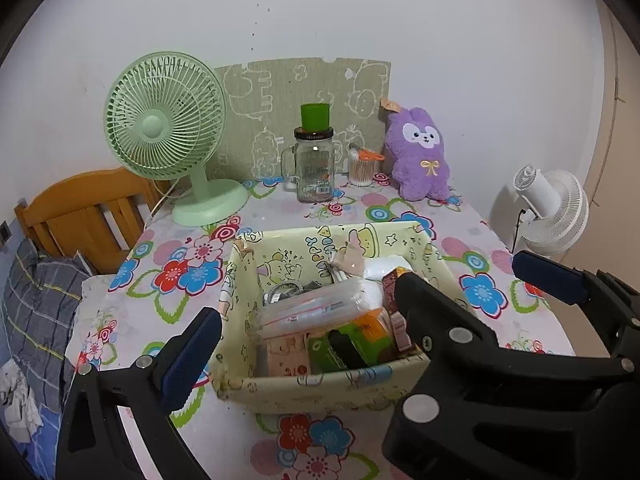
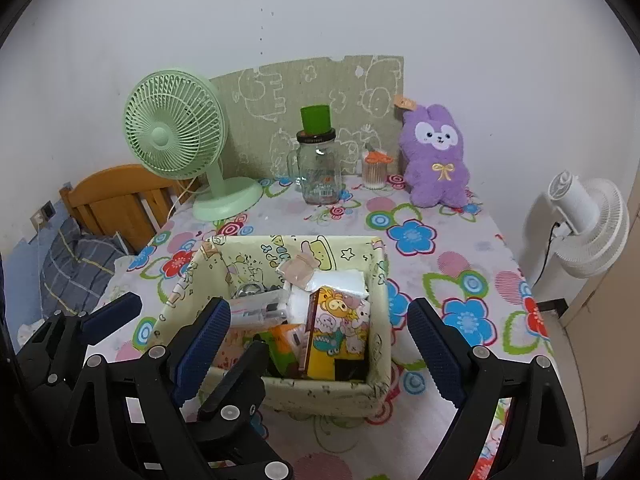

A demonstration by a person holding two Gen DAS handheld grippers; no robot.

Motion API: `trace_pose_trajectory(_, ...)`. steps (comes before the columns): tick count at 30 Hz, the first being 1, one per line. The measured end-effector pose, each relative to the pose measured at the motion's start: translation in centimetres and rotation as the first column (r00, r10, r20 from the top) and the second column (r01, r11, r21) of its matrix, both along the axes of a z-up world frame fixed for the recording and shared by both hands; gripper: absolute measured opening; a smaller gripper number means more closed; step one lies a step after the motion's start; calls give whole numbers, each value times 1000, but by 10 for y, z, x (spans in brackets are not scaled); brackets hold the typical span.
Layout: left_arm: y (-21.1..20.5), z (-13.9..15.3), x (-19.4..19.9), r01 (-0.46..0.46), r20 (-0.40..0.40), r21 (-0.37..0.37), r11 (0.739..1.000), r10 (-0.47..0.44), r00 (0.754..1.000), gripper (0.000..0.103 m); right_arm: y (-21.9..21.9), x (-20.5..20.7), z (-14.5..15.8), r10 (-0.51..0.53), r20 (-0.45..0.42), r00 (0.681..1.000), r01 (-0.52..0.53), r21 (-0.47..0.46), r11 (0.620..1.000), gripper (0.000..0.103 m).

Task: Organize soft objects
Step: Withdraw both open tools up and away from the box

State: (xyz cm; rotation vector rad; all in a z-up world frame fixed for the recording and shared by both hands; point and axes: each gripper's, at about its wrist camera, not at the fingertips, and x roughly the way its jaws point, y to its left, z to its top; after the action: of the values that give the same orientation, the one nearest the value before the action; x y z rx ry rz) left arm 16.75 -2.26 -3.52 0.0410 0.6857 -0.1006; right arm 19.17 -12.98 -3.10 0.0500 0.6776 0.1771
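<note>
Two grippers are held low over the near end of the fabric basket (image 1: 320, 384), both with jaws spread wide and nothing between the pads. The left gripper (image 1: 304, 332) is seen from its own camera straddling the basket's near left part; the right gripper (image 2: 316, 344) straddles the near wall, one blue pad outside each side. Each view also catches the other tool: the right gripper's fingers (image 1: 548, 276) cross the left view's right side, and the left gripper (image 2: 176, 328) fills the right view's lower left.

Inside the basket, a cartoon-printed box (image 2: 338, 328) faces only the right camera; the left view shows instead a clear zip bag (image 1: 316, 312) lying across the contents. The plush rabbit (image 2: 436, 156), purple, sits upright at the far right of the flowered surface (image 2: 460, 276), against the wall and well apart from the basket. Open cloth lies between them.

One glass jar (image 2: 320, 172), one swab pot (image 2: 374, 172) and one green fan (image 2: 176, 136) line the far edge. One white fan (image 2: 588, 228) stands beyond the right edge, and one wooden headboard (image 1: 84, 208) beyond the left.
</note>
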Motion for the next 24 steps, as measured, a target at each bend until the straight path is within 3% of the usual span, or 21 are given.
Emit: trace_pose_trajectory(24,17,19,-71,-31,85,-3,1000,31,996,103,-30,-88,23,-93,106,990,96,-31,995,94)
